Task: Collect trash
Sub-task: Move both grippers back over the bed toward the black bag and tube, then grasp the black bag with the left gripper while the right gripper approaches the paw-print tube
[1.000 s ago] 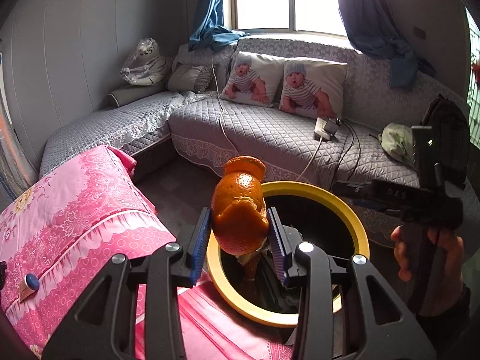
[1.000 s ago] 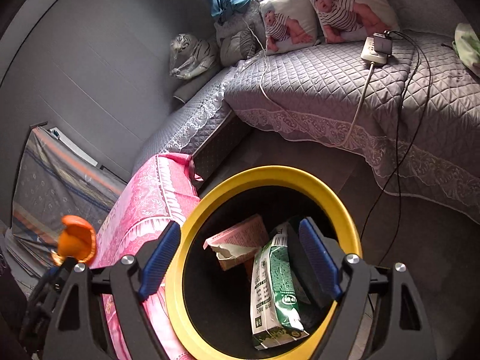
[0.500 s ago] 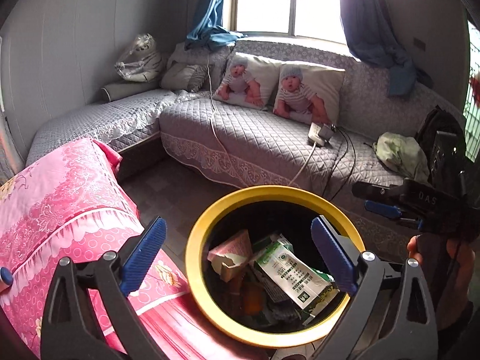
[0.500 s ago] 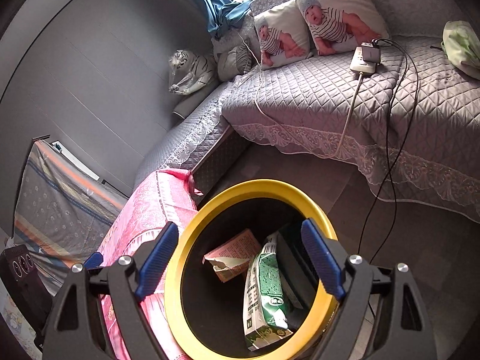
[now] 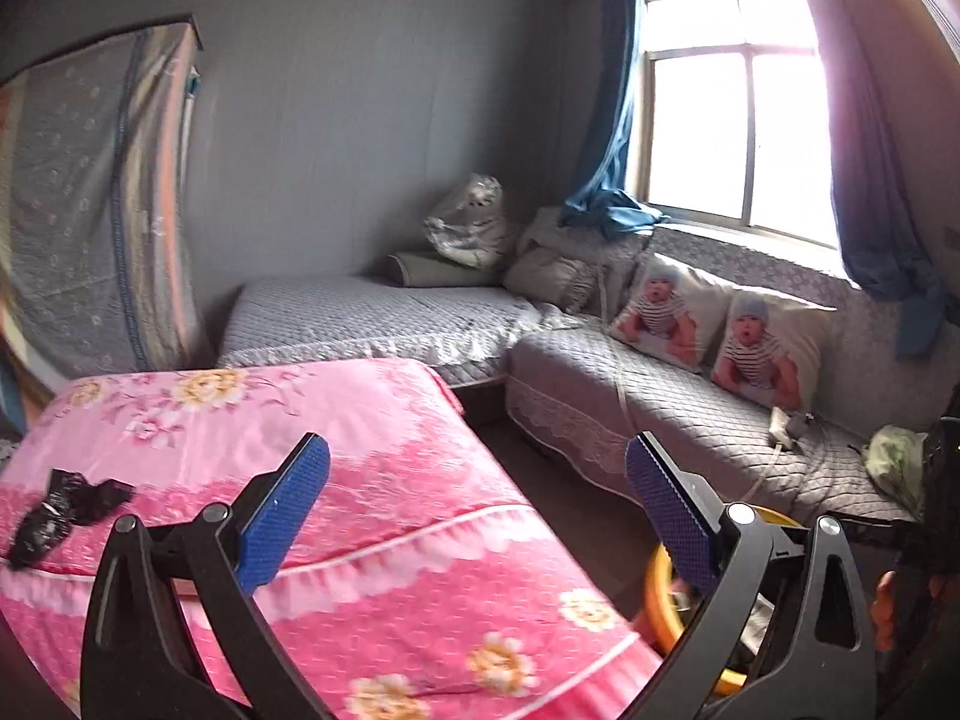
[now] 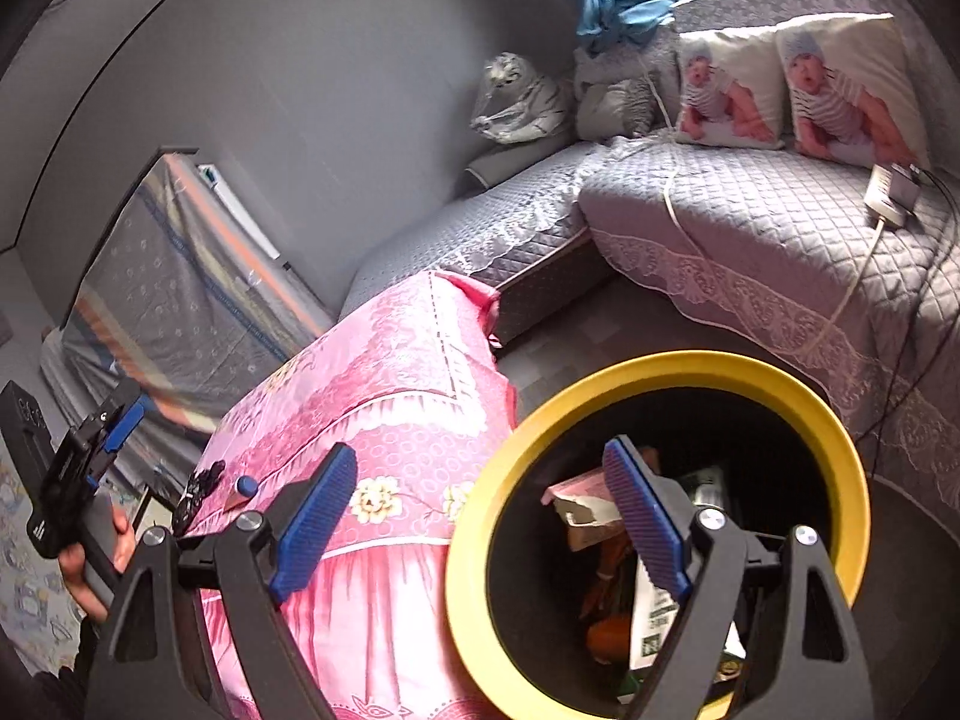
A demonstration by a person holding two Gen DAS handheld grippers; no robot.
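Now left hand-held gripper (image 5: 477, 519) wide, empty over pink cloth (image 5: 372, 462), right hand-held gripper (image 6: 480, 525) wide above yellow-rimmed bin (image 6: 798, 402)

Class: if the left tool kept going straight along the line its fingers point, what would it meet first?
Probably the pink floral cloth, which fills the gap ahead of the open left tool. Depth is unclear; the black wrapper lies off to the left.

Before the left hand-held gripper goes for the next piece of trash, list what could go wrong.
1. The black crumpled wrapper is thin and lies flat on the soft pink floral cloth; the open left hand-held gripper may pinch fabric with it.
2. The small blue-capped item lies close by and could get knocked away.
3. The yellow-rimmed bin stands beside the table, so a carried wrapper could drop short.
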